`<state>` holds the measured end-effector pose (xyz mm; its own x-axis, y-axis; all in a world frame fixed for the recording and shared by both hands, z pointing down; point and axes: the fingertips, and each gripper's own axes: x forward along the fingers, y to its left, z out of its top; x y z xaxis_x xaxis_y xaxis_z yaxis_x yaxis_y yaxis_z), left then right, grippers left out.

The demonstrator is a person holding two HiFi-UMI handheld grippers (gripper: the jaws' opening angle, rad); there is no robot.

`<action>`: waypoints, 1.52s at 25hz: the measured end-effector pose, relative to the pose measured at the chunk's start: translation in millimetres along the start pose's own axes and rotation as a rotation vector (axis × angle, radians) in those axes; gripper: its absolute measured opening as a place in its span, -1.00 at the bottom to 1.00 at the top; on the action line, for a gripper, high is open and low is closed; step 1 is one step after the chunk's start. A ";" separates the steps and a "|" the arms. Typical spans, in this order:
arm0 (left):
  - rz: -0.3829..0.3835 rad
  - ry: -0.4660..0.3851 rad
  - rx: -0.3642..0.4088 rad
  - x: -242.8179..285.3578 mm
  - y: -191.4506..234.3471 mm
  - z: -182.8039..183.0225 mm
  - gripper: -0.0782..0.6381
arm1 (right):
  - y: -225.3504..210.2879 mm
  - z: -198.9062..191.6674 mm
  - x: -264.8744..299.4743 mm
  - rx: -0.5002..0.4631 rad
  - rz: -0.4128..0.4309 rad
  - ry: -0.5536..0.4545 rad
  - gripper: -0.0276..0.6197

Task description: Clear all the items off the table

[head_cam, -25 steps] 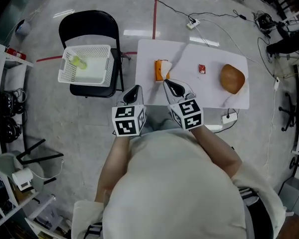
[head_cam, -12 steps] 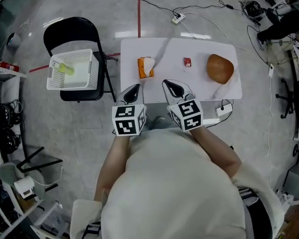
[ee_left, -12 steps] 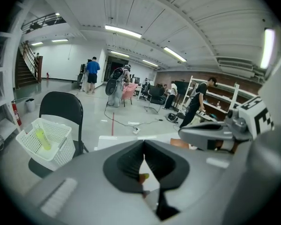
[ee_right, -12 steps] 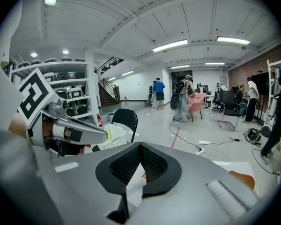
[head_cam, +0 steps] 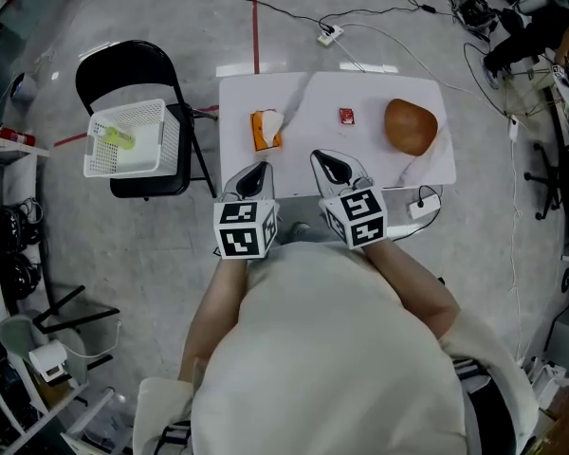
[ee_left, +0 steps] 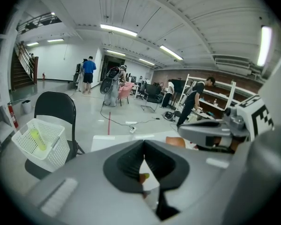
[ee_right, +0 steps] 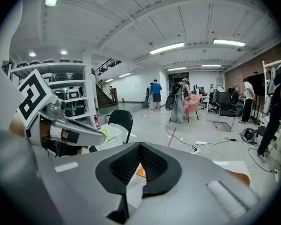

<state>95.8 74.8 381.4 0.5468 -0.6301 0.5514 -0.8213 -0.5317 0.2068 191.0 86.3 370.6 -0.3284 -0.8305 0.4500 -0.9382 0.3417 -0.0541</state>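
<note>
While left tool [head_cam: 255,172] and right tool [head_cam: 330,162] are held pressed together, empty, the orange packet [head_cam: 263,131] is judged light, crushable, best pinched edgewise.

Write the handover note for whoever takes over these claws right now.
Left claw: shut, empty, at the table's near edge.
Right claw: shut, empty, beside it.
On the table: orange-and-white item, small red packet, brown round item.
Done, apparently: one yellow-green item lies in the white basket on the chair.
Left: all three table items.
</note>
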 end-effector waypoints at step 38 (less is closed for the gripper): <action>0.081 0.114 -0.058 89.3 77.5 -41.7 -0.76 | -16.2 -64.8 124.7 0.048 0.027 0.197 -0.92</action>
<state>74.2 0.8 480.4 0.4592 -0.5993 0.6557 -0.8717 -0.4464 0.2024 172.3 5.6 485.4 -0.3302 -0.7177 0.6131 -0.9351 0.3374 -0.1086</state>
